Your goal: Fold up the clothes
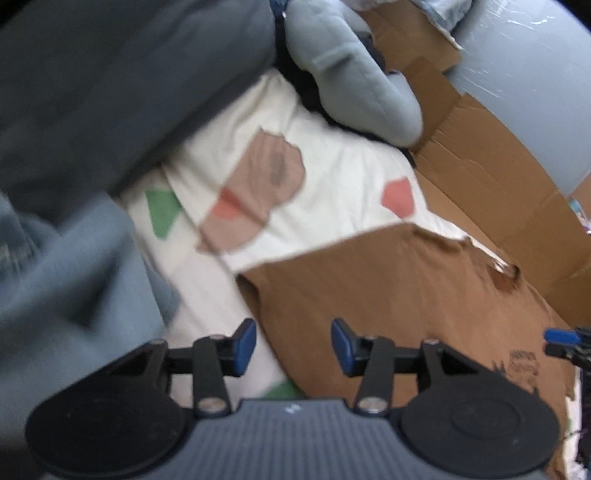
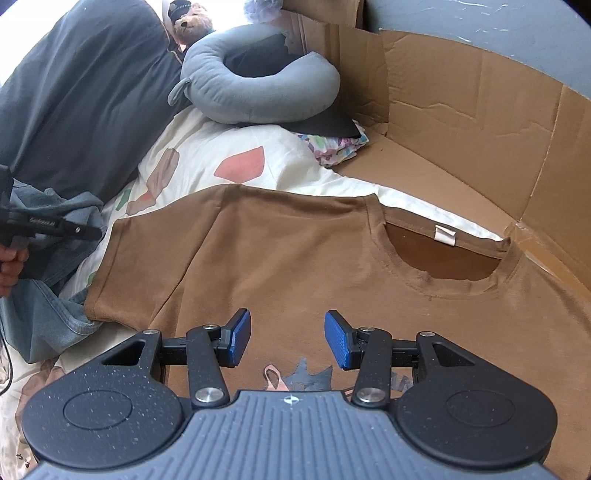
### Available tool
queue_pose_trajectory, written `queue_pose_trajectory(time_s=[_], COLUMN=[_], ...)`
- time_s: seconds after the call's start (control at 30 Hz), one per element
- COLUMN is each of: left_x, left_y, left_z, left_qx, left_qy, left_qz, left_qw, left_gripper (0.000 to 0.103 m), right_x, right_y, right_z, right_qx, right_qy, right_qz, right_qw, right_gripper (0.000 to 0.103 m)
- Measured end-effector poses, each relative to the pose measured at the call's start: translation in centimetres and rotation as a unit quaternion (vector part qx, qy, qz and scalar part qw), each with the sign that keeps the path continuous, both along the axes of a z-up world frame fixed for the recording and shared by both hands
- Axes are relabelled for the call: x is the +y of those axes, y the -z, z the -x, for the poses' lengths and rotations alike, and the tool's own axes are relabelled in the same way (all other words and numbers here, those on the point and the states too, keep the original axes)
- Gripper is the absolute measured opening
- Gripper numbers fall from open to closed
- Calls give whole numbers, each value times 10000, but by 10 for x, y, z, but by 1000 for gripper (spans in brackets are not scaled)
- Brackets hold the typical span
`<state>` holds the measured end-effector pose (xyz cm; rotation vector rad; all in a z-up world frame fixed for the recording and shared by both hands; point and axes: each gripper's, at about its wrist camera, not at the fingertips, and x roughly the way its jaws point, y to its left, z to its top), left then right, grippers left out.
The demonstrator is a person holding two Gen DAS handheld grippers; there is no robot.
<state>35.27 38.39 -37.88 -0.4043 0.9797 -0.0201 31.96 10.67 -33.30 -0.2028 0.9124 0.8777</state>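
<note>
A brown T-shirt [image 2: 295, 266] lies flat, front up, on a white patterned bedsheet [image 2: 207, 155], collar toward the cardboard and one sleeve out to the left. My right gripper [image 2: 288, 341] hovers open over its chest, just above a printed graphic, nothing between the blue pads. In the blurred left wrist view the same brown T-shirt [image 1: 388, 295] fills the lower right, and my left gripper [image 1: 293, 345] stands open over its left edge where it meets the bedsheet [image 1: 332, 173]. The left gripper's body [image 2: 44, 225] shows at the left of the right wrist view, held by a hand.
Blue denim jeans [image 2: 48, 302] lie bunched left of the shirt. A dark grey pillow [image 2: 85, 92], a grey neck pillow [image 2: 258, 88] and a teddy bear [image 2: 192, 22] sit at the back. A cardboard wall [image 2: 461, 122] borders the right. A floral folded cloth [image 2: 340, 146] lies near it.
</note>
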Motion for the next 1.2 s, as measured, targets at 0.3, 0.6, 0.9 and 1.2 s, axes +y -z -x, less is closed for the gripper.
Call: queue_pose_trajectory(time_s=[0.3, 0.6, 0.9, 1.2], left_x=[-19, -43, -49, -11], left_y=[14, 36, 37, 22], left_z=[29, 41, 54, 75], left_qx=[243, 918, 1523, 1659], left_qy=[167, 1109, 1530, 1063], left_qz=[328, -46, -925, -1702], left_qw=[9990, 9896, 9720, 9655], left_gripper=[57, 61, 10, 9], right_x=[11, 14, 20, 52], right_y=[5, 4, 4, 7], right_z=[4, 13, 23, 41], right_qx=[61, 64, 108, 190], right_qy=[-184, -344, -456, -831], right_qz=[-67, -151, -121, -179], right_qw=[9998, 9993, 9988, 9962], right_gripper=[52, 52, 52, 52])
